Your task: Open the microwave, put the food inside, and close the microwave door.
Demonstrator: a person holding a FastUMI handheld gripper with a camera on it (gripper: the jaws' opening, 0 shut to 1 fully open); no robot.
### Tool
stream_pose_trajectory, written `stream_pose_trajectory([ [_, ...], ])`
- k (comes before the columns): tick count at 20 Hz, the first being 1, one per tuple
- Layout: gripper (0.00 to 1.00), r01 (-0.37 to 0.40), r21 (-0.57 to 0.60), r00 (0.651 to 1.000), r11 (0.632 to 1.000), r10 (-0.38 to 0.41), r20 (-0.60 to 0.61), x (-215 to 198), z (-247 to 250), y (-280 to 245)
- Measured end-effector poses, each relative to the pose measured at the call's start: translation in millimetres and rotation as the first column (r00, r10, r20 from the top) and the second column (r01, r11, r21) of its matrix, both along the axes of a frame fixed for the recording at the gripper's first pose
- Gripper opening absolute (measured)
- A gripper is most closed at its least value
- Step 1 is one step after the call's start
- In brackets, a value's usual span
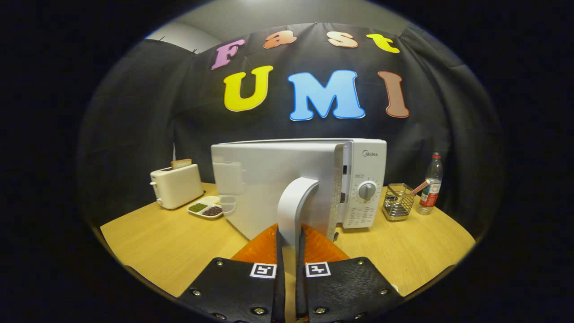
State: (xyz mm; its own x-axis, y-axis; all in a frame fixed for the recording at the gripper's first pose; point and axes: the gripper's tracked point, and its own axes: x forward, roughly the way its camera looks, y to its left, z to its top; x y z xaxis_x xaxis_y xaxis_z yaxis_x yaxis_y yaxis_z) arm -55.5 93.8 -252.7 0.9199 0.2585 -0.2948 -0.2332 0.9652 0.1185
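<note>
The white microwave (365, 179) stands on the wooden table (152, 242) with its door (264, 184) swung partly open towards me. My gripper (290, 244) is shut on the door's white curved handle (296, 202), which runs up from between the two fingers. The open door hides the oven cavity. Left of the door, a white divided dish (206, 209) holds green and dark food on the table, well beyond the fingers.
A white toaster (176, 185) with a bread slice (181, 163) in it stands behind the dish at the left. To the microwave's right are a wire basket (398, 202) and a plastic bottle (431, 184). Bare tabletop lies on both sides of the fingers.
</note>
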Motion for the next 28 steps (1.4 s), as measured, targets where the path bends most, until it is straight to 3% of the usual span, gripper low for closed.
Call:
stream_pose_trajectory([
  [5,0.09,-0.054,0.079,0.997,0.995,0.049,0.058,-50.1,11.6,63.0],
  [9,0.09,-0.003,0.087,0.995,0.996,-0.006,0.097,-69.8,15.7,106.9],
  [18,0.08,0.09,-0.04,0.981,0.995,-0.082,0.174,-94.5,17.4,184.3],
  [22,0.08,0.072,-0.023,0.986,0.997,-0.068,0.149,-109.5,17.6,184.5],
  [24,0.09,-0.01,-0.029,0.99,1.0,0.014,0.142,-125.9,18.1,191.0],
  [25,0.13,-0.074,-0.021,0.986,0.997,0.076,0.146,-134.7,19.8,195.7],
  [27,0.55,-0.162,-0.044,0.977,0.986,0.166,0.135,-151.5,16.9,182.3],
  [28,0.67,-0.206,-0.056,0.971,0.977,0.211,0.114,-158.5,13.1,170.8],
])
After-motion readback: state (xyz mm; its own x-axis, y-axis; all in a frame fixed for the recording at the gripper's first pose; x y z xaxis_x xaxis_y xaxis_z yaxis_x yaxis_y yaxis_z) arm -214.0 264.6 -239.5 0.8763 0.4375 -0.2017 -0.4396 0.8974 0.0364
